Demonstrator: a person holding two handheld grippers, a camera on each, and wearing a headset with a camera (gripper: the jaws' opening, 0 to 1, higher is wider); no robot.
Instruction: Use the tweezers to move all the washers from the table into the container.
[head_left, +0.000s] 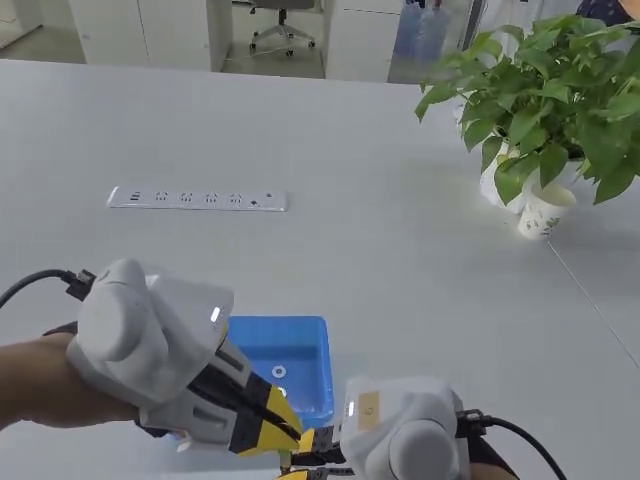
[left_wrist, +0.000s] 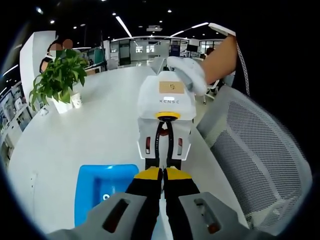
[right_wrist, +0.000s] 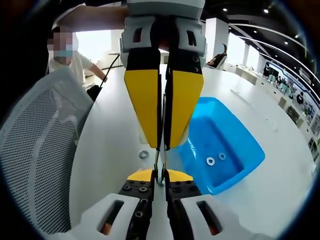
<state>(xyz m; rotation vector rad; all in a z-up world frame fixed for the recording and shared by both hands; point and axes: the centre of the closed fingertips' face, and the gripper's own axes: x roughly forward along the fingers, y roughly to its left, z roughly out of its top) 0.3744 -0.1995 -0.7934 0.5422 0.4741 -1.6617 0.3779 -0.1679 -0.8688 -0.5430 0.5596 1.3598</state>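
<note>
1 washer (right_wrist: 144, 154) lies on the worktop (right_wrist: 115, 150) just beside the blue container (right_wrist: 235, 150), seen in the right gripper view. 2 more washers (right_wrist: 210, 161) lie inside the container; the head view resolves 1. Tweezers (right_wrist: 159, 162): thin, mostly hidden, clamped in the left gripper (right_wrist: 161, 145) jaws. Right gripper (right_wrist: 160, 176) jaws together at the tweezers' tip, grip unclear. Bare worktop runs from the container to a power strip (head_left: 197, 199) and a plant (head_left: 550, 110).
</note>
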